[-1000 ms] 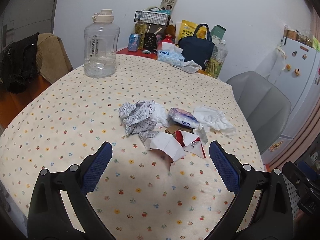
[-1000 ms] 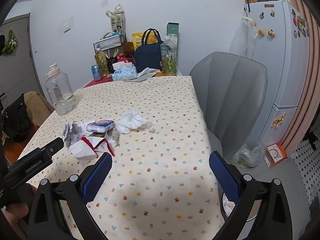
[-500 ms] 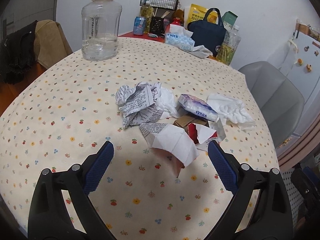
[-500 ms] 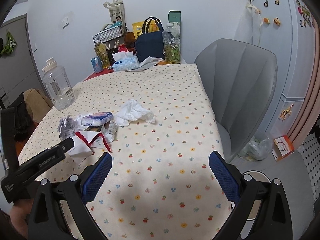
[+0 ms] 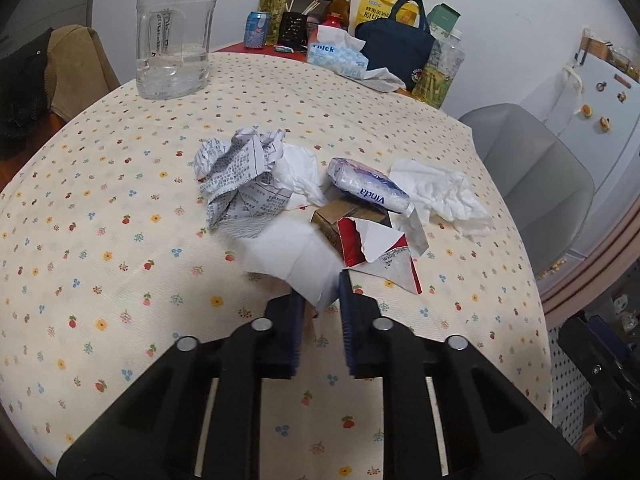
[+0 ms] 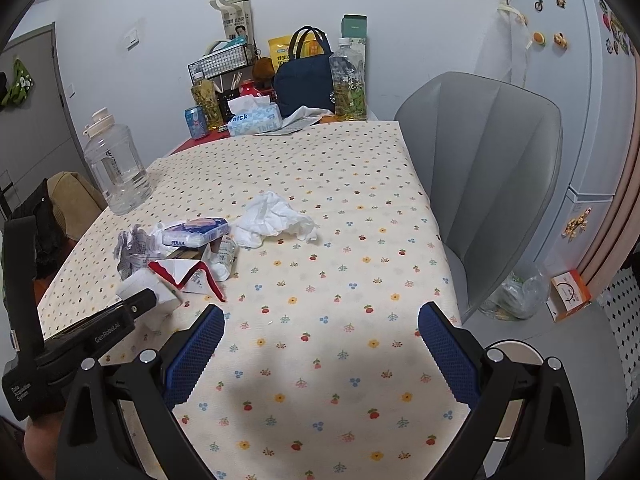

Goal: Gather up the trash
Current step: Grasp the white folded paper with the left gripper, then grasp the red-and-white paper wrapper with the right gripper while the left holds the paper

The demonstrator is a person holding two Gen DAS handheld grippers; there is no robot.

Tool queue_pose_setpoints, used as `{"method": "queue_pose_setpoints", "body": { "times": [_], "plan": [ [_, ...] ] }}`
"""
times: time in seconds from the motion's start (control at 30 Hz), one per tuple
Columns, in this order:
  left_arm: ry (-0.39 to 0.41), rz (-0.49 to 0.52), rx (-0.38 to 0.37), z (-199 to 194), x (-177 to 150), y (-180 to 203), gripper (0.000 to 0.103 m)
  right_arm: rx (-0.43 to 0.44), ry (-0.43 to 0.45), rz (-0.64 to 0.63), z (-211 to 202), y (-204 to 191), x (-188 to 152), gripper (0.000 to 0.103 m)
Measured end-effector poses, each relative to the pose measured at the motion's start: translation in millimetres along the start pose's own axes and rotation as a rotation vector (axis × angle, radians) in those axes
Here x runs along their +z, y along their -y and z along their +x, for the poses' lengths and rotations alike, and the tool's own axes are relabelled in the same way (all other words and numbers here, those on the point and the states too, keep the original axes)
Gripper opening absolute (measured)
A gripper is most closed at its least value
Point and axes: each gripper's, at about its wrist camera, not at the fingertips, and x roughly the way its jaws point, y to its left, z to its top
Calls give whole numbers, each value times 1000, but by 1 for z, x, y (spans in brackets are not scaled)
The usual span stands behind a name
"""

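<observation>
The left gripper pinches the near corner of a folded white paper sheet on the flower-print tablecloth, while the right gripper hangs spread wide nearby.

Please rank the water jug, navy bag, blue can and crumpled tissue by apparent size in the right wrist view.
1. Water jug
2. Navy bag and crumpled tissue: look alike; the tissue is nearer, so unsure.
3. Blue can

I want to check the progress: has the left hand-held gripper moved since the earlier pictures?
Yes. The left hand-held gripper has gone forward toward the water jug and shut on the white folded paper.
</observation>
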Motion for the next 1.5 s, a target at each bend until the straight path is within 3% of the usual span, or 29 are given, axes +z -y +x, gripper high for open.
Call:
{"method": "queue_pose_setpoints", "body": {
  "times": [0.1, 0.4, 0.63, 1.07, 1.5],
  "plan": [
    [22, -2, 4, -8, 1, -2, 5, 3, 5, -13, -3, -6, 1, 95],
    [108, -31, 11, -40, 10, -19, 4, 40, 29, -57, -12, -30, 3, 95],
    [130, -83, 70, -51, 13, -49, 4, 76, 40, -111, -8, -59, 4, 95],
    [103, -107, 164, -28, 15, -66, 4, 108, -23, -160, 25, -81, 6, 83],
    [98, -98, 247, -4, 24, -60, 4, 124, -88, -169, 62, -84, 7, 79]
  ]
}}
